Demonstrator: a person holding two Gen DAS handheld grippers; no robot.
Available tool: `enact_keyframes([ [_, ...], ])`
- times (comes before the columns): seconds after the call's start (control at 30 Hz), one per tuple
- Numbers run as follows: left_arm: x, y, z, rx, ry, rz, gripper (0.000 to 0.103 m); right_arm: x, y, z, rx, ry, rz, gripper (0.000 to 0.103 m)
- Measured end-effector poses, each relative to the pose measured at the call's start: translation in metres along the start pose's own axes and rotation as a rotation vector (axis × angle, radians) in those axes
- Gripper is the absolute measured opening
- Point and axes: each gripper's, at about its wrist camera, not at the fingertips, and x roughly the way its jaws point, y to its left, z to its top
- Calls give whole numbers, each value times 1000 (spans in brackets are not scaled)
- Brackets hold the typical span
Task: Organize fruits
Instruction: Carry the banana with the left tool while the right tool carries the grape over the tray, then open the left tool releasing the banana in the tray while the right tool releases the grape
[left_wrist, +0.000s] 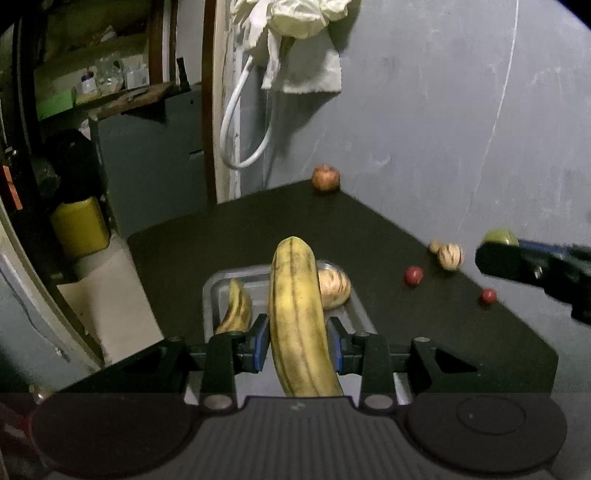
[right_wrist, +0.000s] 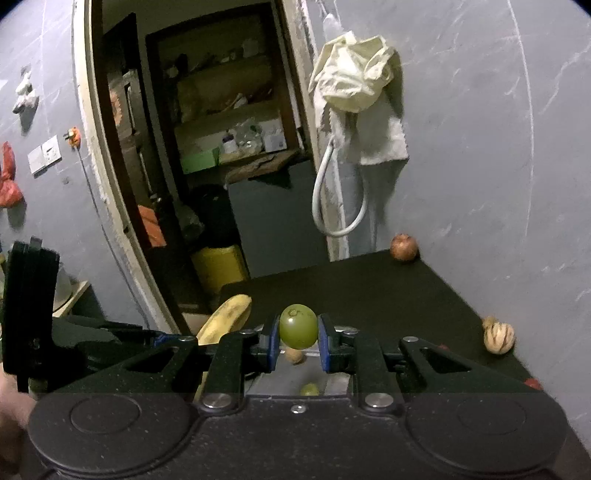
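A grey plastered wall corners a dark counter (left_wrist: 369, 229), with a doorway to a cluttered storeroom beyond its far edge. The left tongs (left_wrist: 297, 343) pinch a big ripe banana (left_wrist: 295, 306) around its middle, its tip pointing away over a metal tray (left_wrist: 221, 288) that lies just under and ahead of them. The tray already holds a smaller banana (left_wrist: 236, 310) to the tongs' left and a pale striped fruit (left_wrist: 334, 288) to their right. The right tongs (right_wrist: 298, 338) are pressed onto a small green round fruit (right_wrist: 298, 330), held above the same tray.

To set these down well, I would lower the banana into the bare strip between the two fruits, lengthwise, before letting go. The green fruit should go low onto the tray floor so it cannot roll. Red berries (left_wrist: 413, 275), another striped fruit (left_wrist: 450, 256) and an apple-like fruit (left_wrist: 325, 178) wait well beyond the tongs.
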Motion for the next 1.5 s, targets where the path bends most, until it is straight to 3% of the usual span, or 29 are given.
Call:
enact_keyframes([
  [0.4, 40, 16, -43, 40, 114, 12, 35, 37, -5, -32, 15, 128, -12, 23],
  [0.77, 106, 25, -25, 191, 169, 7, 35, 107, -16, -38, 7, 224, -61, 23],
  [1.07, 134, 29, -24, 315, 206, -8, 35, 169, -21, -47, -53, 311, -92, 23],
  [1.5, 132, 33, -23, 318, 209, -11, 36, 196, -24, -62, -65, 379, -108, 23],
])
